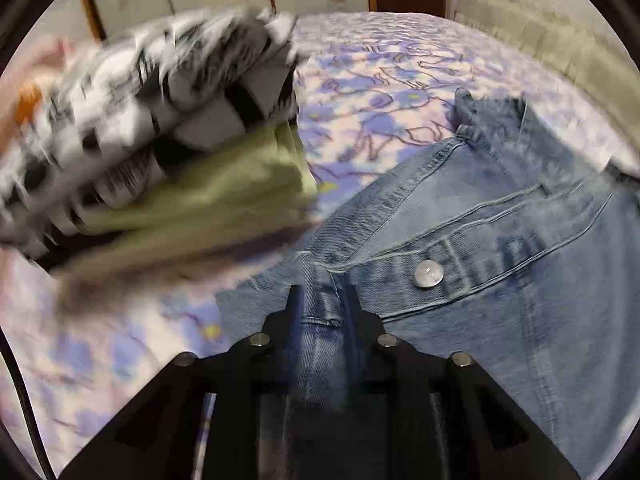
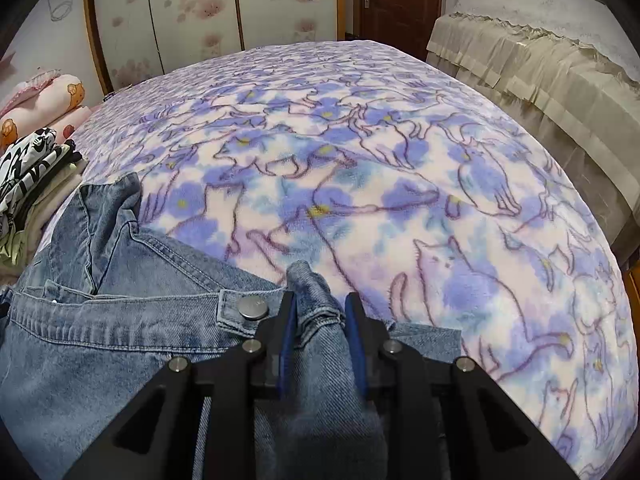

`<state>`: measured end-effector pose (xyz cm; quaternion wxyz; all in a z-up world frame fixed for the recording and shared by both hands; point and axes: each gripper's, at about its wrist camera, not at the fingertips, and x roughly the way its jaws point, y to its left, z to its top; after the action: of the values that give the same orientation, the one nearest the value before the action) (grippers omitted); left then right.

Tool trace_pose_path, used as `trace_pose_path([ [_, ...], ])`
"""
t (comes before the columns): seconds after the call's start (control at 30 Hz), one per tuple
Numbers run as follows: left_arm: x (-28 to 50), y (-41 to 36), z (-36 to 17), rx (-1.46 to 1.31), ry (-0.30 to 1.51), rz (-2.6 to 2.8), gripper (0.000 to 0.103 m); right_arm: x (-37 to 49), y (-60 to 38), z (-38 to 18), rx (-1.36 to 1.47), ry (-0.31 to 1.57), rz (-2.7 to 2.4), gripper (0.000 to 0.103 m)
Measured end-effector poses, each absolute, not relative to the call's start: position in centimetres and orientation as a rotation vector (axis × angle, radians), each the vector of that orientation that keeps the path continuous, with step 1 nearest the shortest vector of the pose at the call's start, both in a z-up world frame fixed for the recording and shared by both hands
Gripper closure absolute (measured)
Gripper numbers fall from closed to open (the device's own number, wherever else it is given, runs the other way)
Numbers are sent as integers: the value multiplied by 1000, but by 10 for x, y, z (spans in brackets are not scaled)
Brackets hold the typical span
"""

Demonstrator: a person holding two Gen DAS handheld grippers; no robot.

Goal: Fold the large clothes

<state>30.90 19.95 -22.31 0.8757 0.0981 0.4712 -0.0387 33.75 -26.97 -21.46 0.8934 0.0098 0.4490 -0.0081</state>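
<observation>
Right, my left hand-held gripper point(image 1: 323, 294) is pinching a bunched fold of the denim jacket point(image 1: 500, 248), its two black fingers pressed close on the blue cloth between them. My right hand-held gripper point(image 2: 320, 304) is doing the same at another spot: a ridge of denim stands up between its blue-lined fingers point(image 2: 289, 320), squeezed tight. The jacket point(image 2: 120, 300) lies on the bed, spread over the fleece blanket point(image 2: 360, 152) with its purple flowers and outlined cats. From the right wrist view it covers the near left part of the bed, collar end pointing away from me, one metal button point(image 2: 253, 307) just left of my fingers. From the left wrist view another silver button point(image 1: 429, 273) shows on a stitched band just right of the gripper tips. Beside the jacket, to the left, sits a stack of folded clothes point(image 1: 160, 128), black-and-white print on top, pale green layers beneath, blurred in that view. Past the bed there are wardrobe doors point(image 2: 192, 12) with a floral print, a brown door point(image 2: 400, 0), and a beige covered piece of furniture point(image 2: 540, 60) on the right.
</observation>
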Motion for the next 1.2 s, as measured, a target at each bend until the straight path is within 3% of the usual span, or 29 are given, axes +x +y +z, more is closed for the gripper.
trace_pose_path([
  [0.37, 292, 184, -171, 228, 673, 153, 91, 321, -263, -171, 20, 755, -66, 81],
  [0.47, 312, 192, -177, 166, 698, 200, 91, 334, -262, -168, 29, 735, -95, 81],
  [0.63, 335, 197, -232, 146, 826, 231, 90, 365, -259, -228, -12, 930, -135, 78],
  [0.7, 340, 200, -241, 121, 849, 243, 88, 364, -264, -232, 23, 928, -131, 75],
  [0.8, 343, 207, -236, 74, 864, 247, 78, 360, -279, -218, 115, 951, -117, 67],
  [0.9, 331, 210, -220, 46, 889, 275, 58, 342, -281, -195, 135, 898, -136, 67],
  [1.0, 304, 199, -201, -22, 868, 226, 54, 320, -258, -179, 104, 855, -67, 67],
  [1.1, 283, 175, -194, -97, 869, 146, 36, 307, -209, -181, 69, 896, 70, 67],
  [1.2, 276, 149, -212, -78, 925, 121, 35, 305, -169, -197, 13, 956, 138, 67],
])
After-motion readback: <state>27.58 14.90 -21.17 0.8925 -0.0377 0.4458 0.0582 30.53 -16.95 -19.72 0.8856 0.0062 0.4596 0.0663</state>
